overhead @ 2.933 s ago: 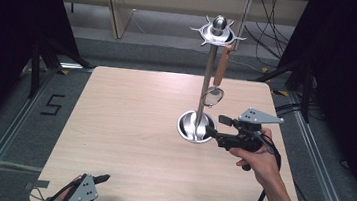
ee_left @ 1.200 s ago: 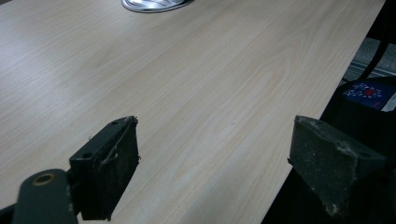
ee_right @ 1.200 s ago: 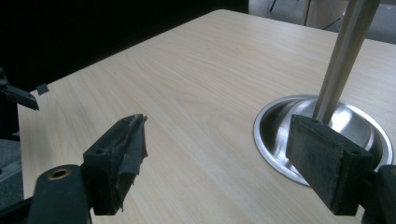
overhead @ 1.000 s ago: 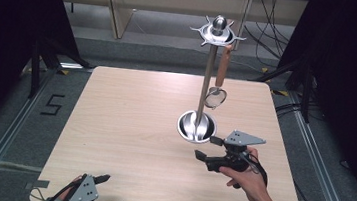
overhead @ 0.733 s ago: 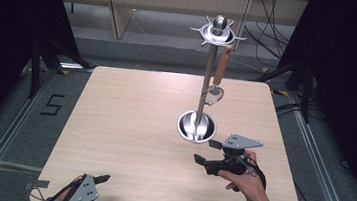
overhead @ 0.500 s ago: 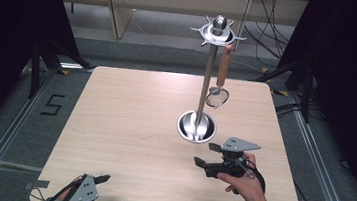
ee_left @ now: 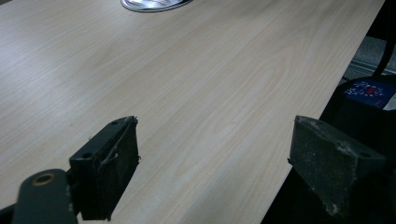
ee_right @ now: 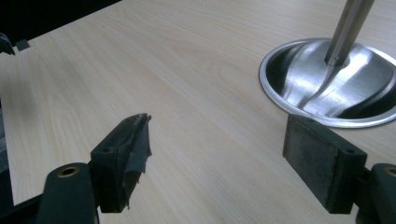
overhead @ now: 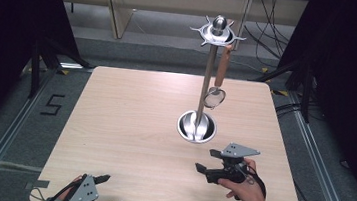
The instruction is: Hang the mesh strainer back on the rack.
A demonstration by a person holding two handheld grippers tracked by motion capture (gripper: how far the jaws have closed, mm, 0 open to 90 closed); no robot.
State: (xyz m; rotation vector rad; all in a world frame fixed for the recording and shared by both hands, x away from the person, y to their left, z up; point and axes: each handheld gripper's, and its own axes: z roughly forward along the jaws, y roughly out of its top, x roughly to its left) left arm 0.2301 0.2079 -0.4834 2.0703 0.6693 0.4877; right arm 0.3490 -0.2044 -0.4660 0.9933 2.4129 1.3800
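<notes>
Strainer [overhead: 214, 96] hangs by its wooden handle from the rack's [overhead: 206, 83] top hook ring, just right of the pole, above the base dish. Our right gripper [overhead: 208, 162] sits on the counter [overhead: 129, 120] near side of the dish, fingers apart, empty. Left gripper [overhead: 106, 193] is well off at the near-left corner, fingers apart too (idle). Suggest we keep the right clear of the dish rim and move slow, no bumping the pole.
</notes>
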